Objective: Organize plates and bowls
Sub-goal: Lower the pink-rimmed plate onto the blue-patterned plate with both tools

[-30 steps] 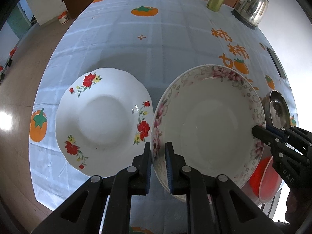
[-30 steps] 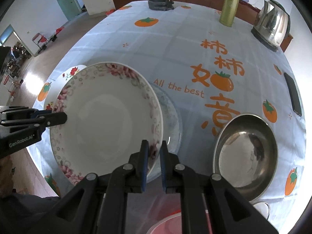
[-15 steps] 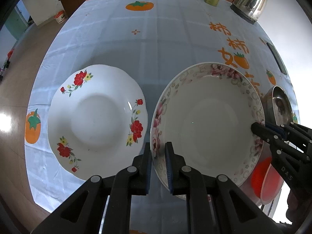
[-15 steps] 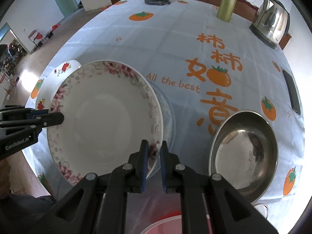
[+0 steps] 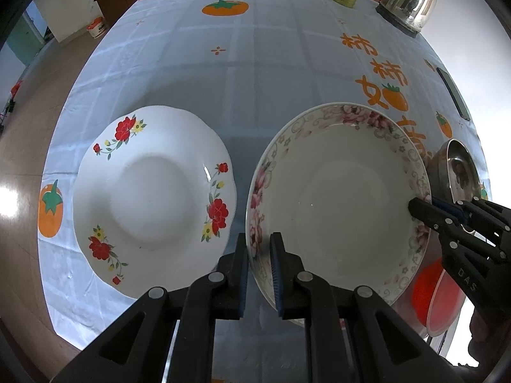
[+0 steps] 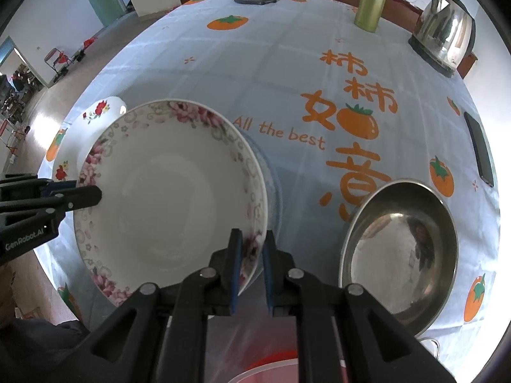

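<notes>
Shifted slightly rightward from a second ago: pink-rose plate (image 5: 338, 198), clamped at opposite rims by left gripper (image 5: 258, 268) and right gripper (image 6: 250, 265), jaws of both clenched on it, held above the table (image 5: 255, 63). Just left, on the cloth: red-flower plate (image 5: 153, 198). Right: steel bowl (image 6: 399, 252). Farther back: kettle (image 6: 444, 38).

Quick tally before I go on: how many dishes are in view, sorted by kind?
Ceramic floral dishes: 2, the pink-rimmed bowl clamped at opposite rims by the left gripper and right gripper, and the red-flower plate.
Pale blue-patterned plate under the held bowl: 1.
Steel bowl: 1.
Red plastic bowl: 1.
Total: 5.
</notes>
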The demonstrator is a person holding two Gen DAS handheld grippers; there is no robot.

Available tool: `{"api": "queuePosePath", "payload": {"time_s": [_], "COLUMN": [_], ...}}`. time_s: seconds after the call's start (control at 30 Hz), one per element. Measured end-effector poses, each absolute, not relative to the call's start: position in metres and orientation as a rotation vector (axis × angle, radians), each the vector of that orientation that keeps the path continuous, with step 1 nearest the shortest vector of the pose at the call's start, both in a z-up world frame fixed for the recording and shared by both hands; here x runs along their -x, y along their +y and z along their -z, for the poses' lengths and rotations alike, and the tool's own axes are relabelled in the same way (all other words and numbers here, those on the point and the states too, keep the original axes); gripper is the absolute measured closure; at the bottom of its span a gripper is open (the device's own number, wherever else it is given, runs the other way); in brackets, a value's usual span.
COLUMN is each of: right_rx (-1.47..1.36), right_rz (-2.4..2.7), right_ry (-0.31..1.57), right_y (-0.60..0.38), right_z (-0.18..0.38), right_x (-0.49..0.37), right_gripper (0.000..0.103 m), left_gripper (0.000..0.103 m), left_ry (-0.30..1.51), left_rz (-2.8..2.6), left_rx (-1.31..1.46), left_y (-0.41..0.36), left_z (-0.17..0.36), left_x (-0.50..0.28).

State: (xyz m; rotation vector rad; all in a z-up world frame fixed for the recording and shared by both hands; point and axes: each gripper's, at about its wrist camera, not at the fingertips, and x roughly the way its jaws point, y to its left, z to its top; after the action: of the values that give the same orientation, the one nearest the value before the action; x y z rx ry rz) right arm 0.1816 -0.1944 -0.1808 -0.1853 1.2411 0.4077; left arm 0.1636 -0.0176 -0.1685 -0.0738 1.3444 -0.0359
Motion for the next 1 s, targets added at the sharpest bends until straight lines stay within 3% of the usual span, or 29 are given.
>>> {"api": "queuePosePath", "payload": {"time_s": [1.0], "right_rx": [0.193], "right_rz": [-0.397], "right_ry": [1.238], "right_y": [-0.1968], "right_z": [0.1826], "right_x": [-0.1849], "right_gripper": [0.09], "left_gripper": [0.089], "left_ry": [1.346], "left_rz": [0.04], "left_rx": [0.083], "left_y": [-0.0193], "left_z": [0.1709], "left_x": [-0.1726]}}
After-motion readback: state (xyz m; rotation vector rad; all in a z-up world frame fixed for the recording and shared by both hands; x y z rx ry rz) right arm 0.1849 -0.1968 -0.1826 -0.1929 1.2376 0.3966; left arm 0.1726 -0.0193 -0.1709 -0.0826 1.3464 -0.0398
